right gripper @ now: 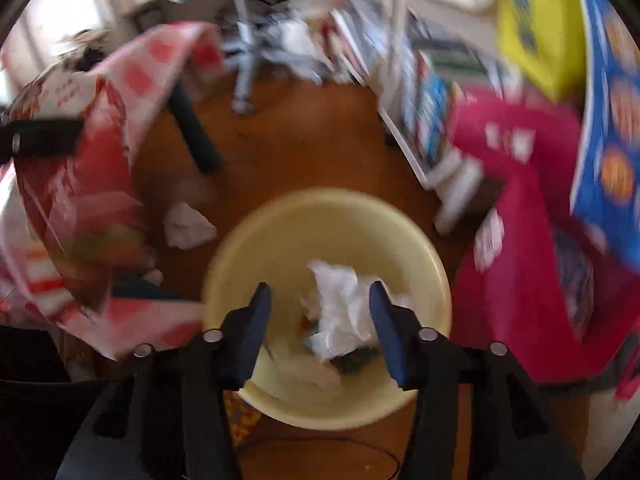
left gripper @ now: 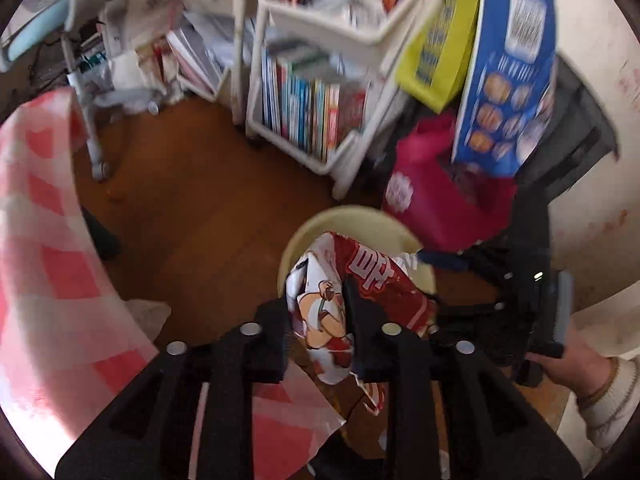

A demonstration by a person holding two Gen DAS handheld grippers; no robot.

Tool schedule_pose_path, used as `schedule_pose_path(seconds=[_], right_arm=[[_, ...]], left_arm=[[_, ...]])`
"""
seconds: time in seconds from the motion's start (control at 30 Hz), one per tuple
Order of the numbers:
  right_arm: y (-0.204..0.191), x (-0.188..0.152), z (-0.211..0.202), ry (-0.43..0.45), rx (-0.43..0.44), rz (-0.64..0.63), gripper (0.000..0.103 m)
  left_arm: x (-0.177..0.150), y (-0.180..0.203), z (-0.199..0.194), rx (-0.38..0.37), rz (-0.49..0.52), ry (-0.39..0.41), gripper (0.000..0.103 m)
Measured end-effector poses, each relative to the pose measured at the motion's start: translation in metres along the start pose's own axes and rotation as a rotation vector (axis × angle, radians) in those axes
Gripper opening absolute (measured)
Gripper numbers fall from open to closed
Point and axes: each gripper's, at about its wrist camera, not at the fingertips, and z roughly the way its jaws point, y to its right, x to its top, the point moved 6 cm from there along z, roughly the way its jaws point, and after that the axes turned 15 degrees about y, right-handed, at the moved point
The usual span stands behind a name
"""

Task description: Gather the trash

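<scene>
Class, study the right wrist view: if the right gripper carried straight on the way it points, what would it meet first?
Most likely the crumpled white paper lying inside the yellow bin. The open right gripper points down into the bin with nothing visible between; motion blur leaves the depth uncertain.

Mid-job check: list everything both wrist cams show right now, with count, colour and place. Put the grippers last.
Snack wrapper: one, red and white, clamped over the bin.
Trash bin: one, pale yellow, on the floor below both grippers.
Crumpled tissue: one white wad, inside the bin.
Paper ball: one, white, on the floor left of the bin.
Checked cloth: one, pink and white, hanging at left.
Magenta bag: one, right of the bin.
Blue box: one, above the magenta bag.
Yellow bag: one, beside the blue box.
Book carts: two, white, behind.
Left gripper: jaws closed on the wrapper.
Right gripper: jaws apart, empty, above the bin.
</scene>
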Motion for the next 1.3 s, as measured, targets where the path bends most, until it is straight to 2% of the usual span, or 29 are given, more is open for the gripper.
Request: schedule_pose_path(seconds=[0.07,0.1,0.13,0.23,0.27,0.33,0.4,0.47,0.57,0.73,0.87,0.93,1.03,1.1,1.17,1.3], right_arm=[[0.01,-0.001,-0.003,0.01,-0.004,0.029,0.05],[0.012,0.001,-0.007,0.023,-0.006,0.029,0.052],[0.01,0.006,-0.013,0.044,-0.009,0.019,0.053],[-0.004,0.027,-0.031,0.127,-0.007,-0.028,0.058],[-0.01,0.035,-0.035,0.156,0.0,-0.038,0.062],[-0.036,0.055,-0.053,0.237,0.025,-0.073,0.067],[-0.078,0.08,-0.071,0.315,0.053,-0.136,0.079],[-0.114,0.099,-0.082,0.372,0.06,-0.198,0.086],[-0.165,0.121,-0.089,0.41,0.087,-0.249,0.09],[-0.268,0.145,-0.066,0.395,0.131,-0.326,0.095],[-0.336,0.164,-0.013,0.323,0.18,-0.355,0.095],[-0.373,0.171,0.013,0.295,0.193,-0.395,0.095],[-0.417,0.174,0.053,0.222,0.186,-0.453,0.095],[-0.436,0.176,0.066,0.233,0.174,-0.499,0.095],[-0.444,0.175,0.076,0.192,0.159,-0.515,0.095],[-0.437,0.177,0.079,0.162,0.162,-0.447,0.095]], left_arm=[[-0.003,0.008,0.006,0.045,0.027,-0.016,0.029],[-0.002,0.008,0.002,0.065,0.03,-0.003,0.039],[-0.002,0.008,-0.004,0.092,0.033,0.014,0.043],[0.0,-0.007,-0.043,0.209,0.029,0.082,0.052],[0.001,-0.014,-0.056,0.249,0.02,0.104,0.058],[0.004,-0.036,-0.094,0.349,-0.01,0.167,0.068],[0.002,-0.059,-0.138,0.437,-0.048,0.24,0.083],[-0.005,-0.086,-0.179,0.526,-0.08,0.306,0.088],[-0.019,-0.131,-0.223,0.612,-0.124,0.347,0.093],[-0.052,-0.224,-0.284,0.722,-0.194,0.374,0.096],[-0.075,-0.324,-0.293,0.802,-0.236,0.322,0.096],[-0.081,-0.371,-0.293,0.814,-0.288,0.33,0.096],[-0.097,-0.432,-0.282,0.813,-0.397,0.292,0.096],[-0.102,-0.46,-0.271,0.834,-0.408,0.287,0.096],[-0.109,-0.482,-0.261,0.85,-0.431,0.241,0.096],[-0.126,-0.501,-0.245,0.838,-0.515,0.187,0.096]])
